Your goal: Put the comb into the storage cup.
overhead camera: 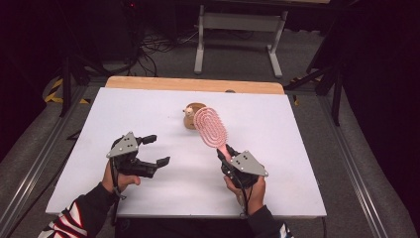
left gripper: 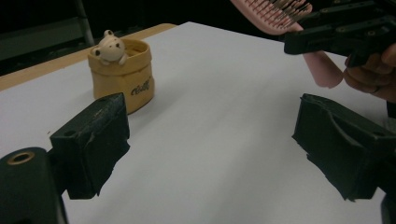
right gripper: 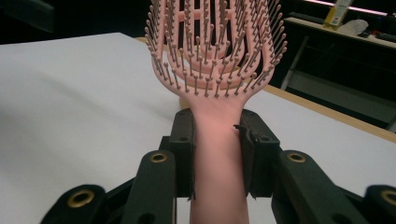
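Jaws of right gripper (right gripper: pixel 217 154) clamp pink hairbrush (overhead camera: pixel 211 127) handle; left gripper (overhead camera: pixel 152 150) jaws spread wide, nr desk (overhead camera: pixel 277 148) front edge.

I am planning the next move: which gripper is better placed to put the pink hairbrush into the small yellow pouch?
Right. The right gripper is shut on the pink plastic hairbrush, near the yellow pouch; the left gripper is open.

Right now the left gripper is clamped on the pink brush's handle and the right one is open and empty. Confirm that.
Sides are swapped. The right gripper is clamped on the pink brush by its handle, as the right gripper view shows; the left gripper is open and empty in the high view.
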Action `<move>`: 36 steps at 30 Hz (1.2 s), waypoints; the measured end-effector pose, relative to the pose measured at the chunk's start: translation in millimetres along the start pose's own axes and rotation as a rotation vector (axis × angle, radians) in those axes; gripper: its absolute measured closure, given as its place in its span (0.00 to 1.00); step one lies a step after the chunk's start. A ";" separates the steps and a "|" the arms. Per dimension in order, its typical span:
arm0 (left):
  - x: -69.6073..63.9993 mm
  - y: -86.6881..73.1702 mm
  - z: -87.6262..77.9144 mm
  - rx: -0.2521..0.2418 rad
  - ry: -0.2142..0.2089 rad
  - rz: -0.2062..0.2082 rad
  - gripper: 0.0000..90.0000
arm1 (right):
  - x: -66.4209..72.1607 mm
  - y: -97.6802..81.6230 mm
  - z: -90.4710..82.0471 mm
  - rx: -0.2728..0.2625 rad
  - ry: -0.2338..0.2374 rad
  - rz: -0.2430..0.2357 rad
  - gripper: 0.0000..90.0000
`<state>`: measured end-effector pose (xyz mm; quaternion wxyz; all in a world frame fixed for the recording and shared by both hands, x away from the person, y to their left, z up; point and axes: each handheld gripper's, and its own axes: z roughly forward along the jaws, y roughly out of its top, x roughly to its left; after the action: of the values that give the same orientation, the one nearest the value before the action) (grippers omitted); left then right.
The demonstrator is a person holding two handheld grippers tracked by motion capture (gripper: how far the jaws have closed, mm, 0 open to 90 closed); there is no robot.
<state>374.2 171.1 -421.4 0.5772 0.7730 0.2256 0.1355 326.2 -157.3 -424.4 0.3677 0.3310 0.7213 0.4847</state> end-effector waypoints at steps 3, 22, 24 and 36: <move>-1.7 4.0 5.6 -0.014 -0.029 -0.017 0.12 | 8.9 -0.1 2.3 0.003 0.022 -0.021 0.77; -18.5 19.8 33.7 -0.041 -0.139 -0.098 0.26 | 58.3 -3.5 10.6 -0.020 0.079 -0.157 0.77; -17.9 19.9 34.2 -0.055 -0.144 -0.111 0.27 | 60.0 -3.9 11.1 -0.020 0.075 -0.163 0.78; -15.1 19.8 33.3 -0.122 -0.187 -0.148 0.58 | 64.0 -3.4 9.8 0.004 0.029 -0.191 0.78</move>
<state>380.6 131.2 -411.7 0.6502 0.7269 0.2186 0.0333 301.4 -100.5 -443.6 0.4009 0.2545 0.7558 0.4509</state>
